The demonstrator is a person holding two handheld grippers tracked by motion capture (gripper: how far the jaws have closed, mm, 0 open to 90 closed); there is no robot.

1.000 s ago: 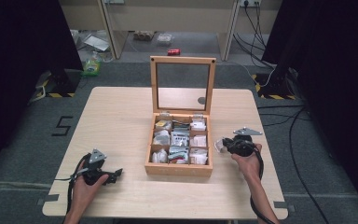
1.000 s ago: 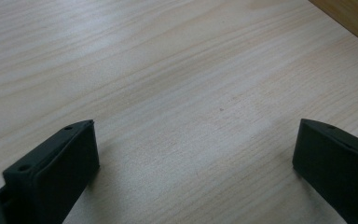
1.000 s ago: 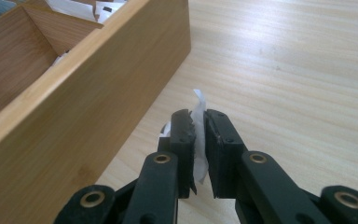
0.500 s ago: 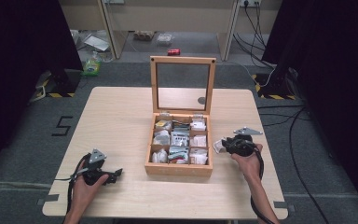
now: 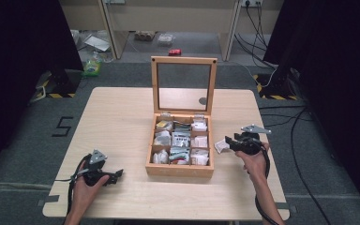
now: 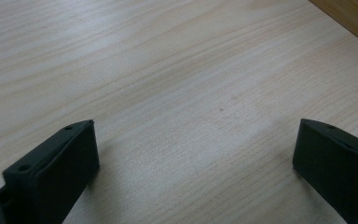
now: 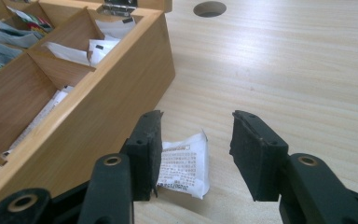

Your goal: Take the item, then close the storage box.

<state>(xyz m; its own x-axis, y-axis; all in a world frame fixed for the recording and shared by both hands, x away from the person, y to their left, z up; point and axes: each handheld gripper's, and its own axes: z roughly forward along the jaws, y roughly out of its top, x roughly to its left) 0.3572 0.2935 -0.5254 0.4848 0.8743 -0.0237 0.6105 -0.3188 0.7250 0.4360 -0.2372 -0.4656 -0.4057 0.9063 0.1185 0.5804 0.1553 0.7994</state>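
A wooden box [image 5: 180,169] stands at mid-table with its glass lid [image 5: 183,84] raised; its compartments hold several sachets. Just right of the box a white printed sachet [image 5: 221,146] lies flat on the table. My right gripper [image 5: 228,142] points at it from the right. In the right gripper view the sachet [image 7: 184,165] rests on the wood below the right gripper [image 7: 196,126], close to one jaw, and no pad presses on it. These jaws have just been opening. My left gripper [image 5: 118,175] lies at the front left, and in its own view the left gripper [image 6: 196,140] is open over bare wood.
The box's side wall [image 7: 98,121] stands right beside the sachet. A round cable hole [image 7: 209,8] sits in the tabletop beyond it. The table's right edge [image 5: 268,154] is close behind my right hand. Bare wood lies between my left gripper and the box.
The right gripper's jaws stand wider apart, and the white sachet now shows on the table at their tips. The left hand has kept still.
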